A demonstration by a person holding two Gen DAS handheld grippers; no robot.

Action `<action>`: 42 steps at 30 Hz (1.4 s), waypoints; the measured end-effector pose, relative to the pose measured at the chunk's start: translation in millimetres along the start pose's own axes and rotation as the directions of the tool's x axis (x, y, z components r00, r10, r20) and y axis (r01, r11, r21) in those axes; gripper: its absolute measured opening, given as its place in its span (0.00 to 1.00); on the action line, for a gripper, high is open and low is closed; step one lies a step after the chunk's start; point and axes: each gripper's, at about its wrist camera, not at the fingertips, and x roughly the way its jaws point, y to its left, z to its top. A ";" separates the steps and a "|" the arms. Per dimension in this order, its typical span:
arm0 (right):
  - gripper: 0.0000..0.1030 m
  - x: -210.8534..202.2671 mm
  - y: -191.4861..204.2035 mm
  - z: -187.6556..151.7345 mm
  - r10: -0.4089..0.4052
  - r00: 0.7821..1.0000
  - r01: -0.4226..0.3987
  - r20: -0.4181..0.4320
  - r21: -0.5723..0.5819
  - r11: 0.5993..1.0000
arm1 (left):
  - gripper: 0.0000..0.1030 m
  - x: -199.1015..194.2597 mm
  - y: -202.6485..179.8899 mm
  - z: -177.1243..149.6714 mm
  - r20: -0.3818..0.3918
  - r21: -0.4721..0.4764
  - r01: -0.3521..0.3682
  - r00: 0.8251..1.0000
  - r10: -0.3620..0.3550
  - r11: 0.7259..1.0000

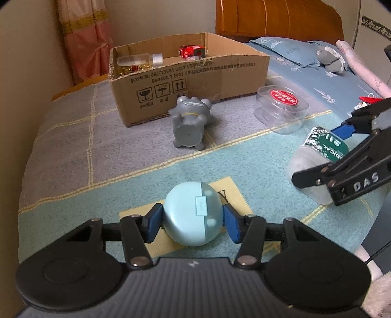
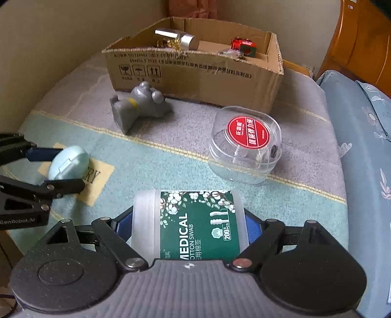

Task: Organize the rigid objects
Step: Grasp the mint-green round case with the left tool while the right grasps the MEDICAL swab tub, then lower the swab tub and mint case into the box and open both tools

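My left gripper point(image 1: 192, 221) is shut on a pale blue round case point(image 1: 193, 213), just above the blanket; it also shows in the right wrist view point(image 2: 69, 162). My right gripper point(image 2: 189, 225) is shut on a cotton swab jar point(image 2: 193, 223) with a green label, also visible in the left wrist view point(image 1: 317, 156). A cardboard box point(image 1: 195, 80) stands at the back with a clear bottle point(image 1: 140, 61) and a red toy point(image 1: 191, 51) inside. A grey figurine point(image 1: 189, 122) lies on its side before the box. A clear container with a red lid point(image 1: 281, 107) sits to its right.
All of this lies on a bed with a grey and teal checked blanket point(image 1: 73, 146). A blue pillow point(image 1: 293, 53) with a grey plush toy point(image 1: 330, 60) lies at the back right, under a wooden headboard point(image 1: 276, 17). A wall runs along the left.
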 end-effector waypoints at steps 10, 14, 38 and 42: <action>0.84 -10.4 5.7 -2.5 -0.018 1.000 0.019 0.006 -0.103 0.995 | 0.50 -6.8 -0.4 4.2 -0.031 0.031 0.029 0.999 -0.028 0.999; 0.84 -18.2 5.6 -0.2 0.008 1.000 -0.006 0.020 -0.127 0.992 | 0.50 -13.3 0.6 6.8 -0.026 0.037 0.029 0.999 -0.028 0.999; 0.84 -54.8 -27.8 110.0 0.069 0.969 -0.036 0.236 -0.143 0.989 | 0.50 -42.3 32.1 79.9 0.093 0.009 -0.035 0.995 0.034 0.999; 0.84 -42.8 -36.9 143.1 0.058 0.969 -0.024 0.242 -0.143 0.989 | 0.50 -40.7 41.2 96.6 0.120 -0.005 -0.050 0.991 0.050 0.999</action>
